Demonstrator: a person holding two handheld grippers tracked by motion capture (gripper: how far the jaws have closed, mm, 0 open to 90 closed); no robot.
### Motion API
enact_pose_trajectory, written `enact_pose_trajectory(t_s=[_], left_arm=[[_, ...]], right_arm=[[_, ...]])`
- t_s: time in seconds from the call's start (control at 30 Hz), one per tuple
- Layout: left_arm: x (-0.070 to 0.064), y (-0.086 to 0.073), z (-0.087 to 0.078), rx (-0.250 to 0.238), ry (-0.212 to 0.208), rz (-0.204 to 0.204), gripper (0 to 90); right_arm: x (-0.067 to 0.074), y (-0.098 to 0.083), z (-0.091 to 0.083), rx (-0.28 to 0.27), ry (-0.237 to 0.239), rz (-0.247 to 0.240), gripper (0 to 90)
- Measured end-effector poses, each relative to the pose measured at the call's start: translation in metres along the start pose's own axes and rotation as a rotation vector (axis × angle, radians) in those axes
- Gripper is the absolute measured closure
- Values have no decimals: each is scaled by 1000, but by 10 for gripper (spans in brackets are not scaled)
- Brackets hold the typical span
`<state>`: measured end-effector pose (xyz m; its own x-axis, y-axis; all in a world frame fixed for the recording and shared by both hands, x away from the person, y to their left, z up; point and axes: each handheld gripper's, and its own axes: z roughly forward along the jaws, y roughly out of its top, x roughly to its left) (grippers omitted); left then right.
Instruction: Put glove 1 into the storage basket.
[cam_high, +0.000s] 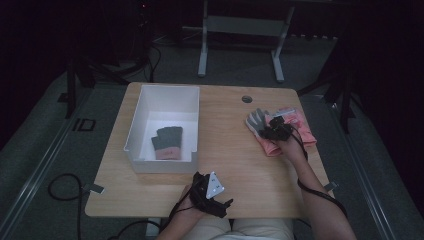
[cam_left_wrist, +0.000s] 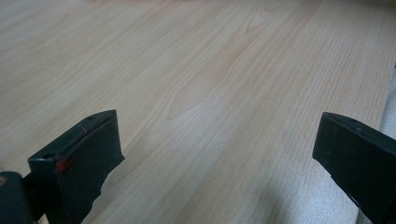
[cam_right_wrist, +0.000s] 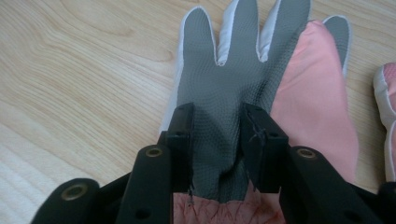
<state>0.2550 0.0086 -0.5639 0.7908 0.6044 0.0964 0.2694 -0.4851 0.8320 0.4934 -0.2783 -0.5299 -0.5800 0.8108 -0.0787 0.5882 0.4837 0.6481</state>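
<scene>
Grey, dimpled rubber covers the palm of the glove (cam_right_wrist: 233, 88) caught between the right gripper's (cam_right_wrist: 217, 135) jaws; they stand narrowly apart, pinching a fold of that palm fabric just ahead of the pink knitted cuff. Beyond the jaw tips the glove's white-edged fingers spread flat on the wood, pointing away from the tool. Partly over its right side, seen from the tool, lies a pink glove (cam_right_wrist: 313, 102), and a further pink-and-white piece (cam_right_wrist: 385, 121) shows at the far right edge.

In the high view this small heap of gloves (cam_high: 287, 127) sits near the far right corner of the wooden table (cam_high: 235, 165), with the right gripper (cam_high: 276, 129) set on top of it. Well to its left stands a white bin (cam_high: 162, 127) holding another grey-and-pink glove (cam_high: 166, 142).

The left gripper (cam_high: 220, 202) hovers by the near edge of the table, its jaws wide apart with only bare woodgrain between them.
</scene>
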Motion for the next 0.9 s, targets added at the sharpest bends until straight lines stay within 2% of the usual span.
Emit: enact_pose_trajectory(t_s=[0.1, 0.23, 0.3, 0.37, 0.4, 0.47, 0.6, 0.7, 0.8, 0.83, 0.9], left_arm=[[1, 0, -1, -11, 4, -5, 9], [1, 1, -1, -27, 9, -11, 9], [1, 1, 0, -19, 10, -14, 9], [2, 1, 2, -2, 7, -14, 9], [2, 1, 3, 4, 8, -12, 9], [2, 1, 3, 5, 10, -15, 9], [2, 2, 1, -18, 12, -16, 9], [1, 3, 1, -19, 5, -11, 9], [0, 3, 2, -33, 0, -4, 9], [0, 4, 2, -34, 2, 0, 9], [-1, 4, 3, -35, 0, 9, 9]], right_arm=[[4, -1, 5, 15, -18, -13, 727], [5, 1, 7, 19, -35, 54, 810], [6, 2, 4, 9, -39, 80, 866], [10, 5, -4, -22, 14, 152, 878], [15, 6, -8, -38, 20, 154, 882], [26, 7, -17, -52, 2, 147, 885], [38, 8, -32, -86, 8, 172, 887], [55, 6, -61, -146, -10, 221, 888], [66, 5, -80, -182, -18, 255, 888], [72, 4, -89, -202, -15, 282, 888], [82, 3, -99, -211, -34, 294, 888]])
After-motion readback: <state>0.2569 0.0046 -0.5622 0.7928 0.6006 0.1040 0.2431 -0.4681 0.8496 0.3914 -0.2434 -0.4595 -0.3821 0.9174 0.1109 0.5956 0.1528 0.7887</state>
